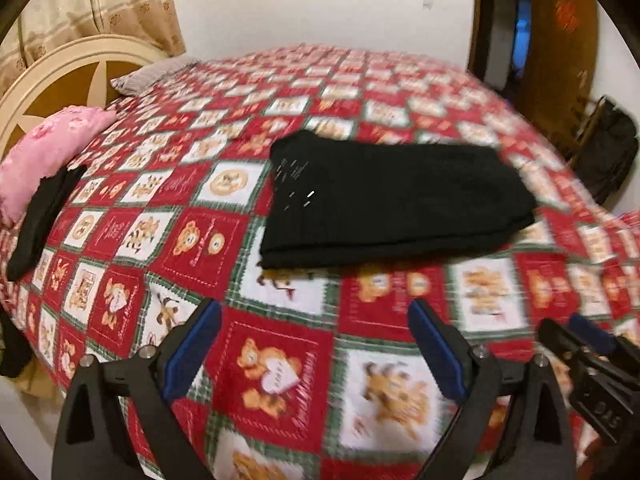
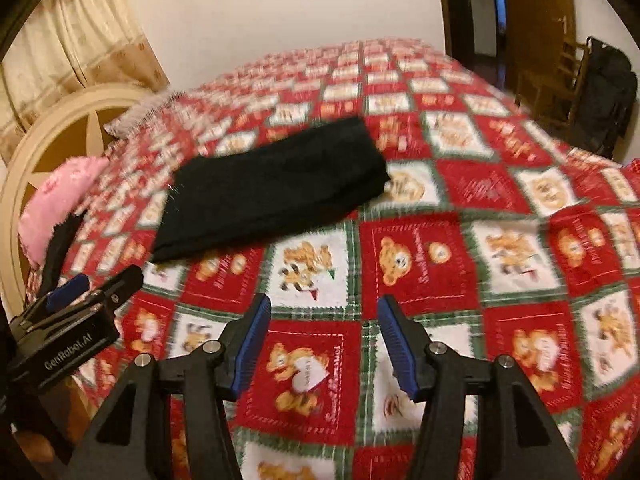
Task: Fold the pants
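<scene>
The black pants [image 1: 392,200] lie folded into a flat rectangle on the red patchwork bedspread [image 1: 288,360]. In the right wrist view the pants [image 2: 272,192] sit ahead and to the left. My left gripper [image 1: 316,312] is open and empty, held above the bedspread short of the pants. My right gripper [image 2: 322,308] is open and empty too, above the bedspread to the right of the pants. The right gripper shows at the lower right of the left wrist view [image 1: 588,344]. The left gripper shows at the lower left of the right wrist view [image 2: 80,292].
A pink pillow [image 1: 44,152] and a dark garment [image 1: 44,220] lie at the bed's left end by the round headboard [image 1: 60,68]. A grey pillow [image 1: 148,74] lies farther back. A chair with a black bag [image 2: 608,96] stands right of the bed by a doorway.
</scene>
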A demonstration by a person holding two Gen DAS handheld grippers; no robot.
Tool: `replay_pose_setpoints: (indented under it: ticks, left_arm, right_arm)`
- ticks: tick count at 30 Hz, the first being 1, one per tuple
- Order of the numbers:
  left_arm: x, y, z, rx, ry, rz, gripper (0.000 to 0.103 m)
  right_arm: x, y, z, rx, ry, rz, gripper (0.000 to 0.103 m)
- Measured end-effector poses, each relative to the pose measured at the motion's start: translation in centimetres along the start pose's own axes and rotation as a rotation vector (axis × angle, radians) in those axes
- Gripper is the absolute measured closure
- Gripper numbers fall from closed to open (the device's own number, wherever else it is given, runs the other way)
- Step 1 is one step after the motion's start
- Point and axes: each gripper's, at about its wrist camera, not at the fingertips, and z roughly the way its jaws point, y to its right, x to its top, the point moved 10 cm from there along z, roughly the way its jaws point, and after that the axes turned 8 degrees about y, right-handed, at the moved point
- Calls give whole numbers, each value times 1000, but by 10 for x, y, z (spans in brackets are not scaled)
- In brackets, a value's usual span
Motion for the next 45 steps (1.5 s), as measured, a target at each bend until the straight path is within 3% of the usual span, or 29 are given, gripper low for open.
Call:
replay_pose_setpoints:
  ticks: [5,6,7,10,15,26,45]
  left_arm:
    - [25,8,-50,-28,127,17,4]
    - [28,8,-57,-24,147,24,3]
    - [32,8,-67,-11,171,34,2]
    - [41,7,-94,41,252,66,0]
    - [54,12,-125,34,347,90,0]
    - [51,14,-127,62,345,94,0]
    - [48,16,-127,59,325,102,0]
  right_arm:
    - [34,-3,-62,-35,192,-36,45]
    - [40,-3,-74,-46,229,-41,39]
    - [45,-3,-86,-53,268,-42,33]
    - [61,-8,-123,-43,388,-38,31]
    - [72,-19,-150,-43,482,-72,27]
    - [66,0,-147,-76,478,-4,27]
    - [65,-4,-149,-78,481,-15,27]
